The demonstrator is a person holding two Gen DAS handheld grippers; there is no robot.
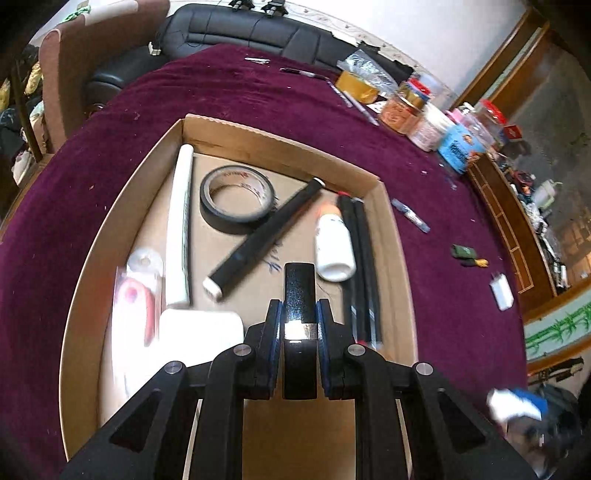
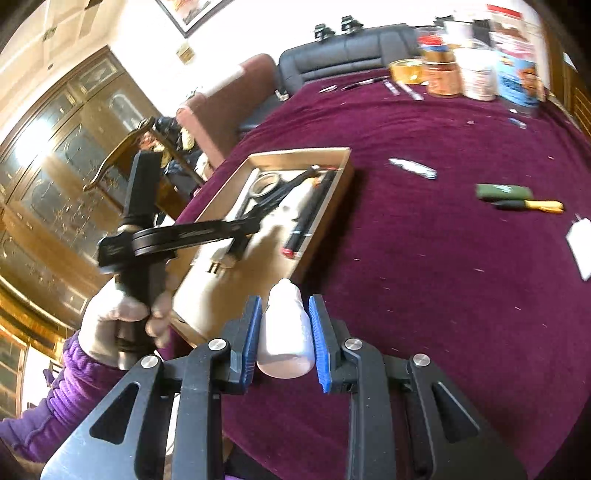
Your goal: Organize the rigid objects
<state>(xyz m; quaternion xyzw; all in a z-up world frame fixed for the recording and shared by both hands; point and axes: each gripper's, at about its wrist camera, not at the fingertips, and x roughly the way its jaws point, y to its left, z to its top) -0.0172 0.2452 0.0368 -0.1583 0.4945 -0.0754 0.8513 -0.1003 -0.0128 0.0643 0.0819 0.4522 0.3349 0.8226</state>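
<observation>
My left gripper (image 1: 300, 308) is shut on a glossy black case with a silver band (image 1: 299, 295) and hangs over an open cardboard box (image 1: 280, 142). In the box lie a black tape roll (image 1: 236, 201), a black tube (image 1: 264, 238), a white bottle (image 1: 334, 242), black pens (image 1: 364, 266), a long white tube (image 1: 181, 225), a white block (image 1: 201, 332) and a red packaged item (image 1: 135, 299). My right gripper (image 2: 285, 301) is shut on a small white dropper bottle (image 2: 284, 332), near the box's (image 2: 332, 192) front corner. A gloved hand (image 2: 110, 317) holds the left gripper (image 2: 225, 258) over the box.
A maroon cloth (image 2: 424, 277) covers the table. Loose on it lie a green case (image 2: 504, 192), a yellow-handled tool (image 2: 532, 205), a blue-white pen (image 2: 412, 168) and a white plug (image 2: 581, 243). Jars and a tape roll (image 2: 406, 70) crowd the far right; a black sofa (image 1: 240, 29) stands behind.
</observation>
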